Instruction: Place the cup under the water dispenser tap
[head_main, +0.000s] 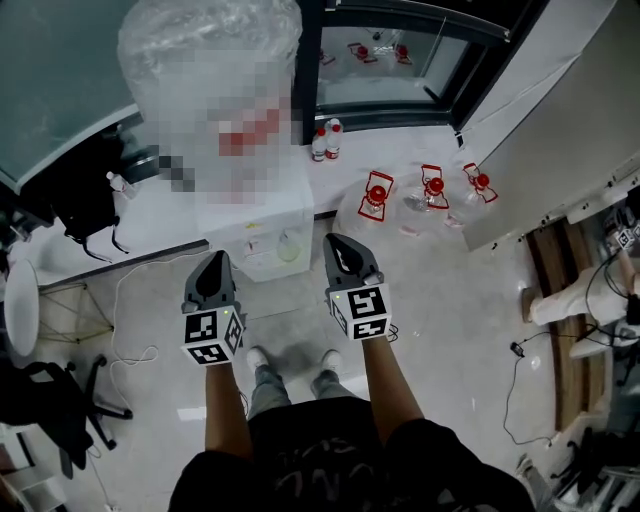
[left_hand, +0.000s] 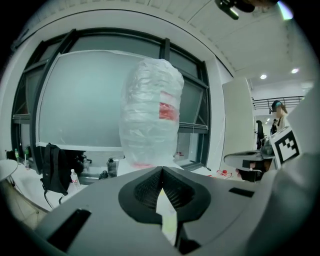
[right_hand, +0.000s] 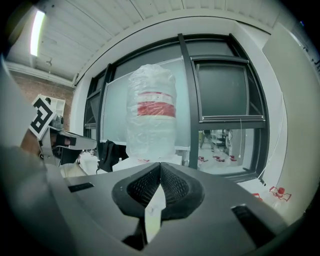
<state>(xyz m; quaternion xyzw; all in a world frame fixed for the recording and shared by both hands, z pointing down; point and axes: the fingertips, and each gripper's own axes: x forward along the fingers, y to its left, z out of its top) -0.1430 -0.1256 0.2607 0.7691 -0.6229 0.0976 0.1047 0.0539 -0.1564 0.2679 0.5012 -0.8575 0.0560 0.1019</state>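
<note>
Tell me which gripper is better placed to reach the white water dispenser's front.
Left, narrowly: the left gripper faces the white water dispenser; the right gripper sits past its side edge. Both are shut.

Dispenser mostly hidden
Our left gripper (left_hand: 162, 171) and right gripper (right_hand: 160, 168) block the water dispenser (head_main: 262, 232) below its bottle (left_hand: 150, 112) in their views; overhead, we cannot make out its front.

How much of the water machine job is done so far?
Nothing looks done: no cup shows in any view. In hand: nothing. The left gripper and right gripper are shut and empty, facing the water dispenser. To do: fetch a cup and set it in place.
</note>
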